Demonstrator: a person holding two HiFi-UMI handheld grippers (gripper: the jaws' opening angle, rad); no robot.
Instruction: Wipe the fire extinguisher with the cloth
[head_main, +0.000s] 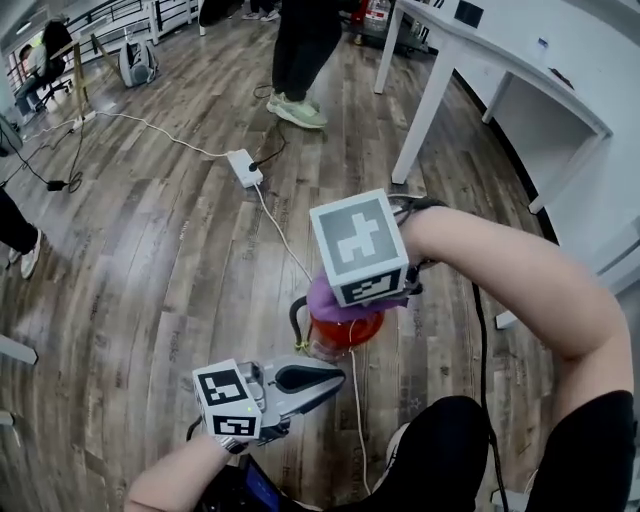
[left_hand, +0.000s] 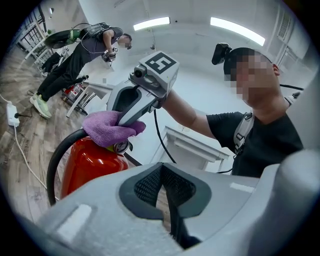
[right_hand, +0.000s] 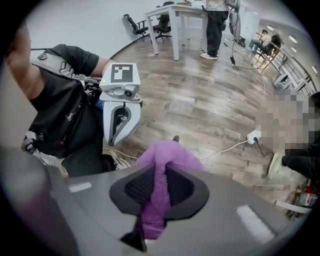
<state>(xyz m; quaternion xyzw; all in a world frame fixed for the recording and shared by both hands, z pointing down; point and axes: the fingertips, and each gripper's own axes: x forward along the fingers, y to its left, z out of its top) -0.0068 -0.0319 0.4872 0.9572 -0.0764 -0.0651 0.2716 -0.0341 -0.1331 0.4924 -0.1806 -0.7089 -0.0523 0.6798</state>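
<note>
A red fire extinguisher stands on the wood floor, with its black hose curving down the side. My right gripper points steeply down over its top and is shut on a purple cloth. The cloth lies bunched on the valve head and hides it. In the right gripper view the purple cloth fills the gap between the jaws, and the extinguisher is hidden under it. My left gripper is held level just in front of the red extinguisher body. It is shut, empty, and not touching the extinguisher.
A white power strip and its cable run across the floor towards the extinguisher. White table legs stand at the back right. A person stands farther back. My own knee is close on the right.
</note>
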